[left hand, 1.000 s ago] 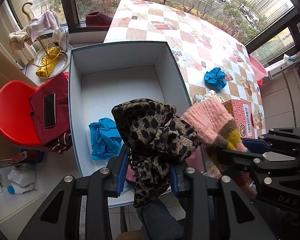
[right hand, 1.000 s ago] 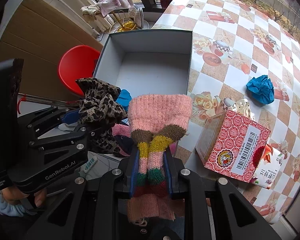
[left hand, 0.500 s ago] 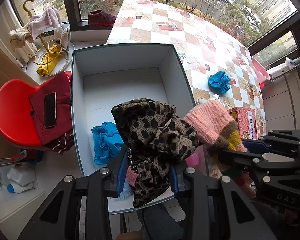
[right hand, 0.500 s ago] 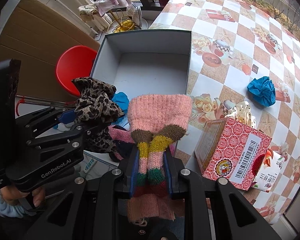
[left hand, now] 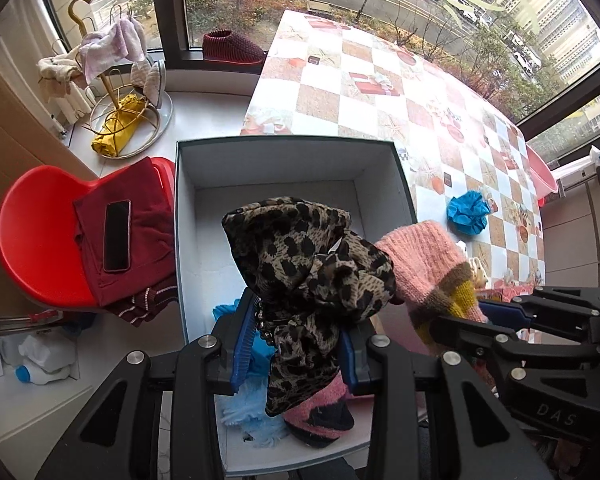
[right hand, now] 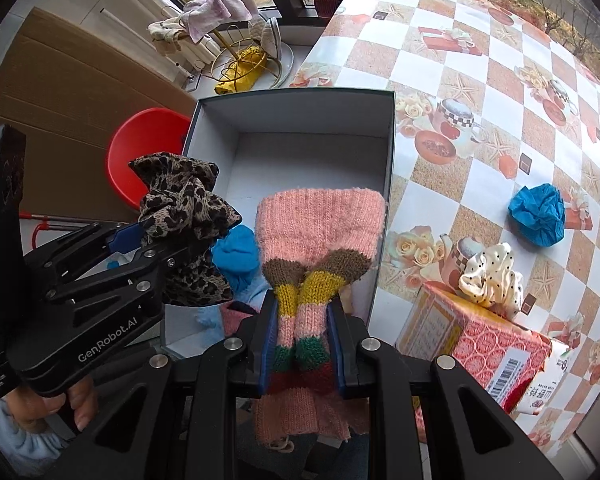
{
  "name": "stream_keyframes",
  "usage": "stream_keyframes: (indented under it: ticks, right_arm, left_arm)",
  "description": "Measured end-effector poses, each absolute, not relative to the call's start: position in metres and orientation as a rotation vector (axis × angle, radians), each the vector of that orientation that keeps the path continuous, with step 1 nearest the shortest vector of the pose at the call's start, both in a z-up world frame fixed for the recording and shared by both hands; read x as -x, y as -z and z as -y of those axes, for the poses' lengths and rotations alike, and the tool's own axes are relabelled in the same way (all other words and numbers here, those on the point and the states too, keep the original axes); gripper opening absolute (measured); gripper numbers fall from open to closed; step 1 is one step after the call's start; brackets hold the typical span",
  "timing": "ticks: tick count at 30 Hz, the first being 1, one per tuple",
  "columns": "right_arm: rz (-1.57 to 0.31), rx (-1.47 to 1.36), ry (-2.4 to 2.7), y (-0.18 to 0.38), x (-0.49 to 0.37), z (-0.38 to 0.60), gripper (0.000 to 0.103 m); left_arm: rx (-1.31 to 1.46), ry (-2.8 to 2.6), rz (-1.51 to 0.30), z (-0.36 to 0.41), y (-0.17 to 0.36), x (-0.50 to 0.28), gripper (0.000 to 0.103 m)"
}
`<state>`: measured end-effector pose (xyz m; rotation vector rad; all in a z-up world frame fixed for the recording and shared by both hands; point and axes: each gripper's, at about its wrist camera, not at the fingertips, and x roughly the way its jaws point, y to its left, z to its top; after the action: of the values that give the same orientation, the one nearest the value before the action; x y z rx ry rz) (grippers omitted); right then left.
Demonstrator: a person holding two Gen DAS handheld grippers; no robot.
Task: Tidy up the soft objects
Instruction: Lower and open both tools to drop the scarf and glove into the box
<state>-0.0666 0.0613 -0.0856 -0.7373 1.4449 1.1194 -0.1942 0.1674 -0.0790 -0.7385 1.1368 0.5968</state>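
Carrying both items over the box (left hand: 188,240): the left gripper (left hand: 296,344) is clamped on a leopard-print scarf (left hand: 308,272), the right gripper (right hand: 302,340) pinched tight on a pink striped knit glove (right hand: 320,240). Best to lower each clear inside the walls before letting go, beside the blue cloth (right hand: 236,256) already in there, so nothing drapes over the rim.
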Motion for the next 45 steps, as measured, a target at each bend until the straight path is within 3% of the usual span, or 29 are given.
stream_keyframes:
  ticks: [20, 31, 39, 45]
  right_arm:
    - [-1.443, 0.768, -1.093, 0.142, 0.04, -0.136, 0.024]
    - [-1.507, 0.82, -1.037, 0.173, 0.035, -0.136, 0.024]
    - [-1.492, 0.804, -1.042, 0.167, 0.034, -0.132, 0.024]
    - [-1.478, 0.806, -1.047, 0.158, 0.034, -0.125, 0.024]
  left_arm:
    - [0.734, -0.666, -1.187, -0.222, 0.123, 0.16, 0.038]
    - [0.748, -0.634, -1.238, -0.211, 0.146, 0.154, 0.038]
    - [0.743, -0.639, -1.227, -0.207, 0.142, 0.155, 0.038]
    - [0.753, -0.657, -1.219, -0.206, 0.138, 0.161, 0.05]
